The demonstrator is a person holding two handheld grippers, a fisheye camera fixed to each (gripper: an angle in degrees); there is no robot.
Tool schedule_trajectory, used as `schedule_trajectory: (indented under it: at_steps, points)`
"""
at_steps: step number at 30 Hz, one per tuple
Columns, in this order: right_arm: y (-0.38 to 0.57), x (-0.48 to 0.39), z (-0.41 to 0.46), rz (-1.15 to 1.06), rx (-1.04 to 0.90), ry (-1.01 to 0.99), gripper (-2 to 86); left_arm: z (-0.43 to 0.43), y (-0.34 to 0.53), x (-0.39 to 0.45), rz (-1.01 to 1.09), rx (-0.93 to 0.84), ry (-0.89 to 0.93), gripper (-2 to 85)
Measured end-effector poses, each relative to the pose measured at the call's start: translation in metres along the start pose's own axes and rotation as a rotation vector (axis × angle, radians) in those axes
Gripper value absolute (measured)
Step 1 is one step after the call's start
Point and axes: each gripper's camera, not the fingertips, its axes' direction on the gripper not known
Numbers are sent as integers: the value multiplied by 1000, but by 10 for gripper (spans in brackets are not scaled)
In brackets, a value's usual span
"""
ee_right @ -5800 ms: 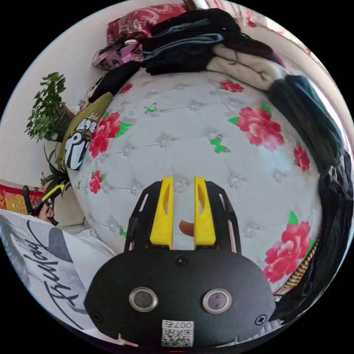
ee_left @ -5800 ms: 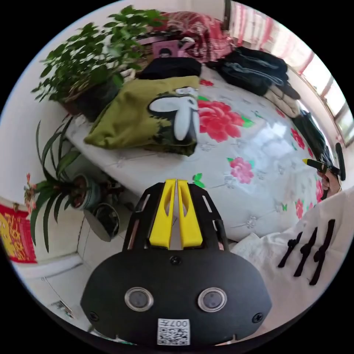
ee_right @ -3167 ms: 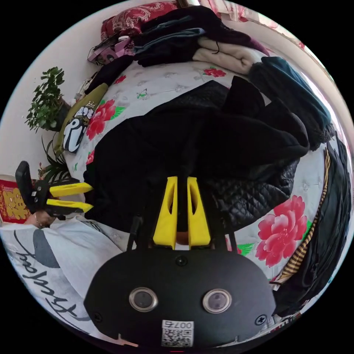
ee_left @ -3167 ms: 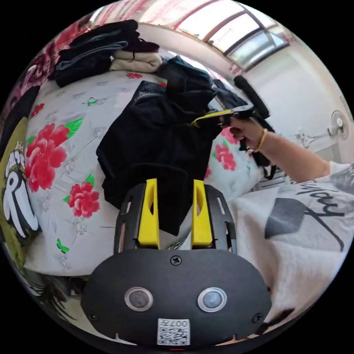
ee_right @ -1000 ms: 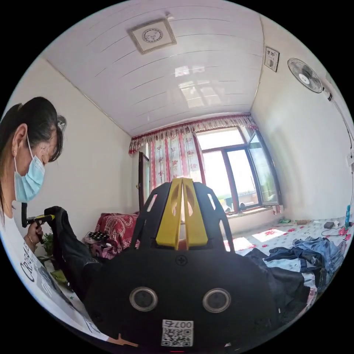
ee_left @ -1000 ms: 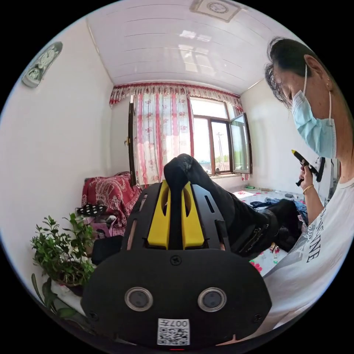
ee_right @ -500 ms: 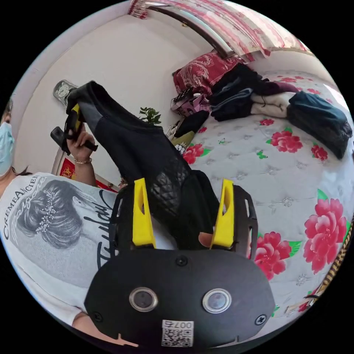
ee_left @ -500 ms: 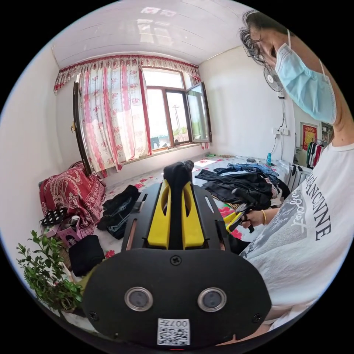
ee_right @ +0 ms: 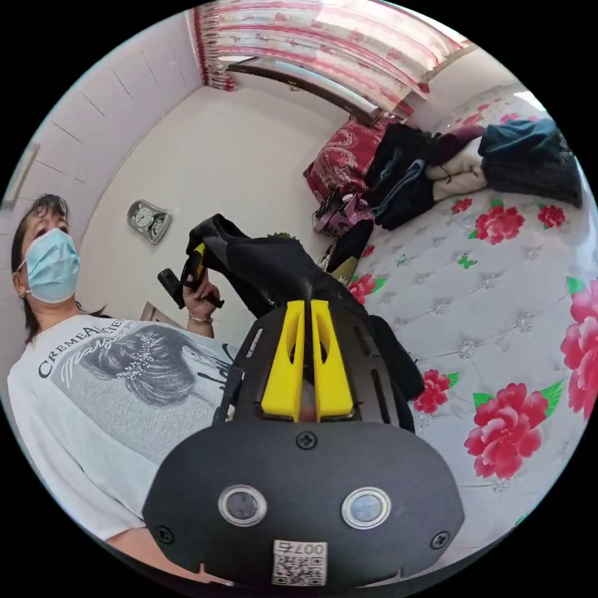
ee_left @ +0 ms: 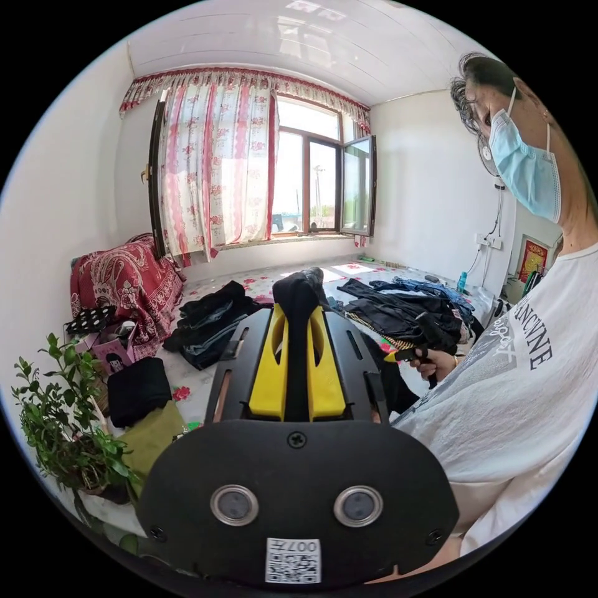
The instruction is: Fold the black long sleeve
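Both grippers raised, black long sleeve clamped between them.

Left gripper (ee_left: 297, 324): yellow jaws pressed together on a fold of the black long sleeve (ee_left: 299, 296), which bunches above the jaw tips; in the right gripper view this gripper (ee_right: 198, 261) is held up at the person's shoulder height in a hand (ee_right: 202, 293), with the garment draped over it. Right gripper (ee_right: 307, 324): jaws nearly closed, a thin edge of the same black fabric pinched between them; the garment (ee_right: 274, 268) spans from one gripper to the other, clear of the surface. In the left gripper view the right gripper (ee_left: 405, 355) sits lower, near the person's white T-shirt (ee_left: 523, 398). Below: a white quilted bed cover (ee_right: 498, 299) with red flowers. Folded clothes (ee_right: 430, 168) and a red patterned bundle (ee_left: 121, 283) lie at its far end. A curtained window (ee_left: 268, 180), a potted plant (ee_left: 62, 430) and a wall clock (ee_right: 148, 219) complete the room.
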Motion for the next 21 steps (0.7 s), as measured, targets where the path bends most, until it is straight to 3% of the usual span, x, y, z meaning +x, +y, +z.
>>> schedule_trajectory:
  at_steps: [3,6,8,12,16,21]
  points:
    - [-20,-72,-41,-196,112,229,2,-3,-14,5,29,39,34,41]
    - [-32,-161,-70,-450,256,411,1,-34,-36,15,91,238,84,40]
    - [-36,-209,-83,-581,359,463,2,-63,-57,23,187,387,80,39]
    - [-70,-288,-87,-794,482,629,5,-70,-101,22,296,465,10,39]
    - [-148,-292,-64,-807,438,766,18,13,-176,-40,160,359,-9,46]
    - [-252,-161,-12,-342,199,906,60,197,-193,-154,-335,-116,-163,122]
